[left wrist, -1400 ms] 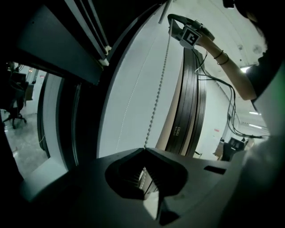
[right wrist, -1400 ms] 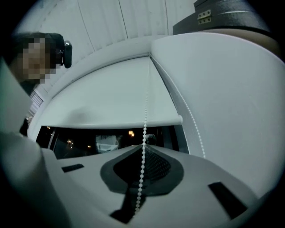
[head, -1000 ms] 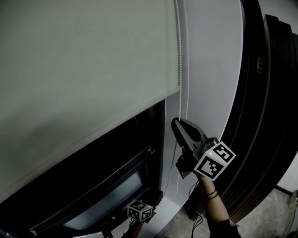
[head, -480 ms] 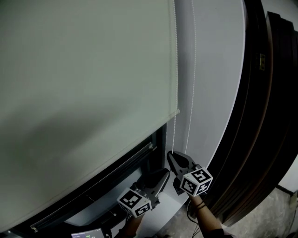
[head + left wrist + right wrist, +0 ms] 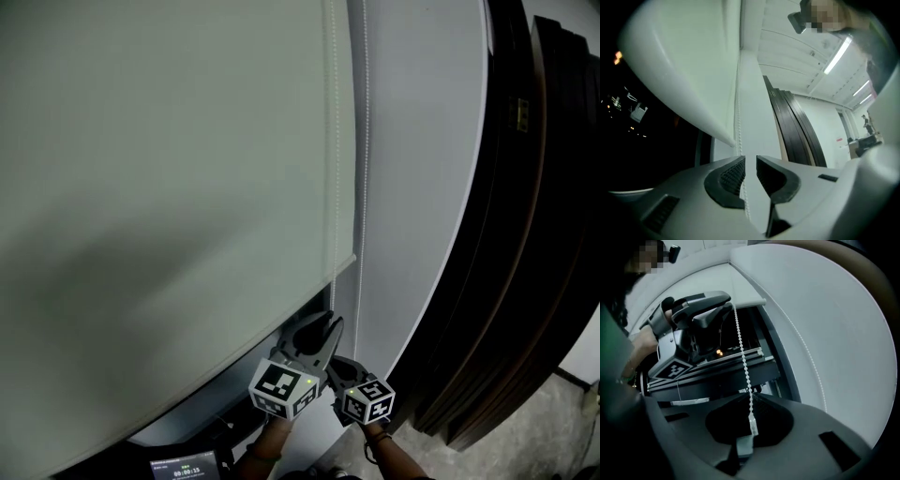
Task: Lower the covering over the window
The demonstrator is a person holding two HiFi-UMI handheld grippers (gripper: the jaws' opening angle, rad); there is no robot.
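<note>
Below roller blind's [image 5: 169, 187] right bottom corner: left gripper [image 5: 330, 323], jaws opening, narrow gap showing, bead chain [image 5: 333, 187] passing between pads, lying along left pad [image 5: 729, 173], not pinched. Right gripper [image 5: 339, 366] just right of it and nearer, clenched on same strand at its connector piece [image 5: 753, 423]. Chain runs straight from right gripper up to left one. Second strand hangs further right against pale wall [image 5: 422, 187]. Blind covers most of window [image 5: 647, 140]; dark strip uncovered underneath.
</note>
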